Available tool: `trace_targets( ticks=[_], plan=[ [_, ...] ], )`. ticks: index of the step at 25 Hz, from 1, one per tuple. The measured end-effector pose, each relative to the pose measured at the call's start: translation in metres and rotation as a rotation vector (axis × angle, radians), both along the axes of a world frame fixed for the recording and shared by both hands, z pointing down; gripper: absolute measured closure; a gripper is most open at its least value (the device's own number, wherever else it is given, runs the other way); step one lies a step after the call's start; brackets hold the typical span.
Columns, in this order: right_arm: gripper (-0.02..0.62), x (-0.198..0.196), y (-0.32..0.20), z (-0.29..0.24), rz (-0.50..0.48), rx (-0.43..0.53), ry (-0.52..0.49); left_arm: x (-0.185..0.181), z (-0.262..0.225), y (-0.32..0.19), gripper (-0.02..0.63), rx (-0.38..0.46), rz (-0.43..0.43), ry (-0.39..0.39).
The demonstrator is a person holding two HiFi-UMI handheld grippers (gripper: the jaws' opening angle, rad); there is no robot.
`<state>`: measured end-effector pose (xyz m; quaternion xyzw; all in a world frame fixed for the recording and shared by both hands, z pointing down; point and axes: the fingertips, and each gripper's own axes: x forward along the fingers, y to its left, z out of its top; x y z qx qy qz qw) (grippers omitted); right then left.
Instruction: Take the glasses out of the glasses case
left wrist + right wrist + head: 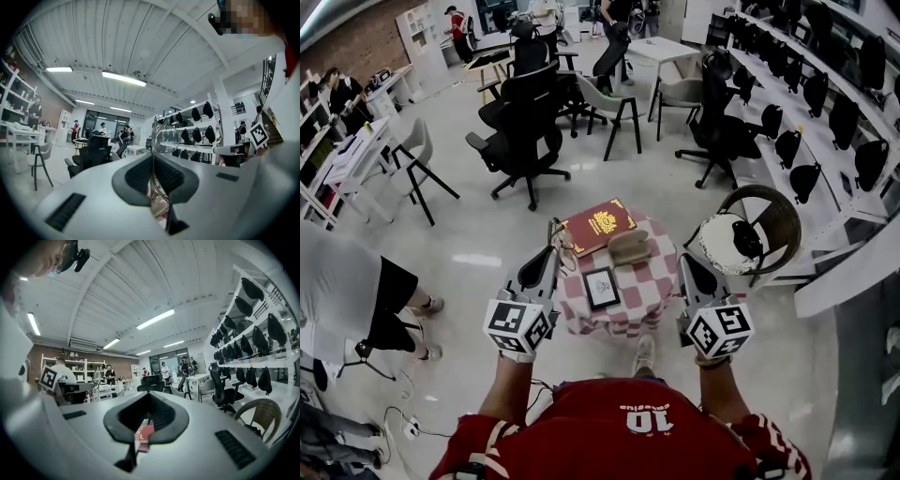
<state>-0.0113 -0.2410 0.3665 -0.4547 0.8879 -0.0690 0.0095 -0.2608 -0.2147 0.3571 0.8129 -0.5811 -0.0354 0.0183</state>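
Left gripper (152,157) pinches the glasses (166,139); right gripper (149,394) closed, empty.

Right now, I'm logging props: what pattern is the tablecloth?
Pink-and-white checks. The tablecloth shows best in the head view.

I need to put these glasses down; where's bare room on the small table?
Bare checkered cloth lies right of the small frame, in front of the glasses case. A narrower strip is left of the frame. The back is crowded by the red book and case.
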Motion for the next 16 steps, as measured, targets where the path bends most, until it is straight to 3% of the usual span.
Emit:
trace_targets(
  ticks=[16],
  plan=[
    [0.580, -0.0031, -0.0043, 0.0000, -0.005, -0.009, 0.010, 0.0018, 0.0001, -0.0070, 0.588, -0.005, 0.009, -0.014]
  ],
)
